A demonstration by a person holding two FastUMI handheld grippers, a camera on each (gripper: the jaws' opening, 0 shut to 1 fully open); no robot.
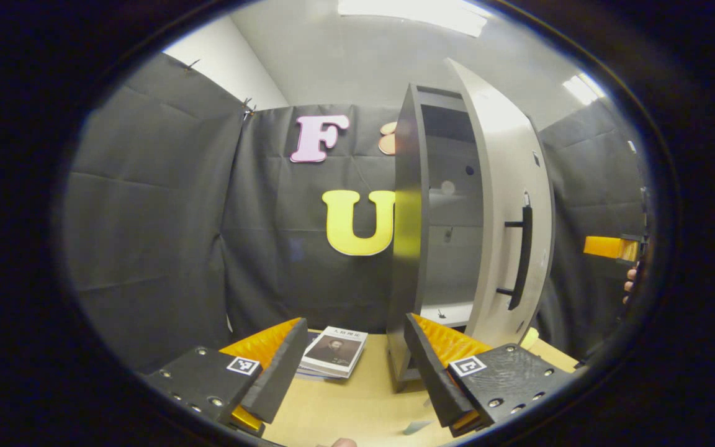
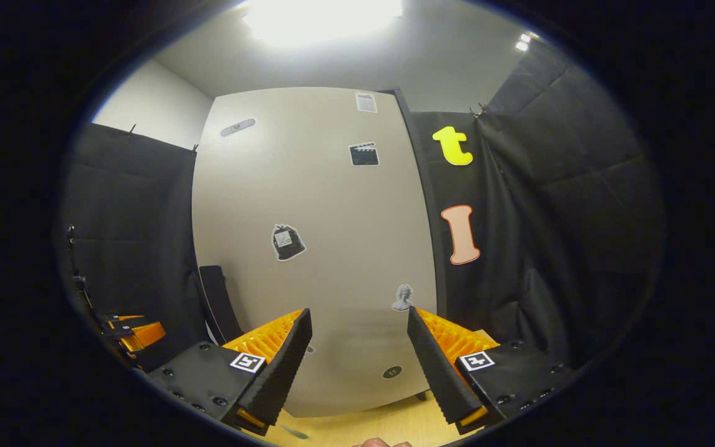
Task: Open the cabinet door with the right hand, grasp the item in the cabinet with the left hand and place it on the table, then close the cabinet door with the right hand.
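The grey cabinet [image 1: 408, 217] stands on the wooden table [image 1: 357, 403] with its door [image 1: 506, 205] swung partly open; a black handle [image 1: 522, 254] runs down the door's outer face. The shelves [image 1: 450, 205] I can see inside are bare. A book [image 1: 336, 351] lies flat on the table left of the cabinet. My left gripper [image 1: 357, 366] is open above the table, the book just beyond its left finger. In the right gripper view my right gripper [image 2: 357, 360] is open close to the door's stickered face [image 2: 314, 248], touching nothing, with the handle [image 2: 218, 304] to its left.
The right gripper [image 1: 612, 247] and the hand [image 1: 629, 285] holding it show at the far right of the left gripper view, beyond the door. The left gripper [image 2: 134, 332] shows at the far left of the right gripper view. Black cloth walls surround the table [image 2: 388, 422].
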